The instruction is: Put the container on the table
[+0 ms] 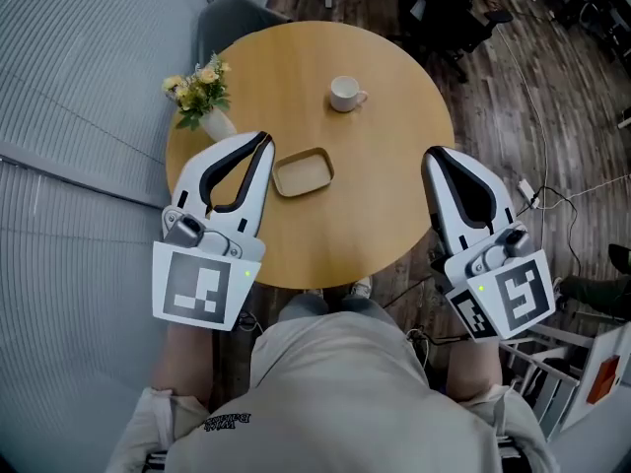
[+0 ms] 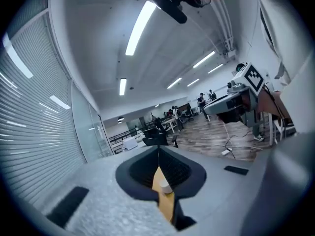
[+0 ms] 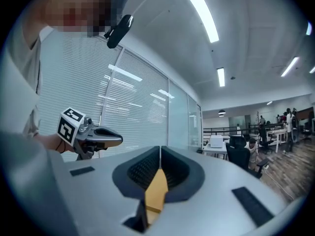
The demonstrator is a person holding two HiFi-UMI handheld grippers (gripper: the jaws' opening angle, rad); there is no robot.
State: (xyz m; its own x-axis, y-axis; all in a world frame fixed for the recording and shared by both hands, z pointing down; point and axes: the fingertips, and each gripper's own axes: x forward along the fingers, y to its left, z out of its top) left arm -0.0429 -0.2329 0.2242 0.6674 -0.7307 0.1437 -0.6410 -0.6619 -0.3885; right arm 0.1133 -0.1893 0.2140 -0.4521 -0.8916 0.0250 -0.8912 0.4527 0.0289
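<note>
The left gripper (image 1: pixel 264 142) and right gripper (image 1: pixel 434 156) hover at the table's (image 1: pixel 394 215) near edge, each pressed together and empty. Only the head view shows the container (image 1: pixel 303 173) on the table between them. The left gripper view glimpses the cup (image 2: pixel 166 186).

A round wooden table (image 1: pixel 394 195) stands just ahead of the left gripper (image 1: pixel 264 143), on a dark plank floor (image 1: pixel 513 97). Grey slatted blinds (image 1: pixel 79 87) run along its left. Long strip lights (image 2: pixel 139 27) glow overhead.
</note>
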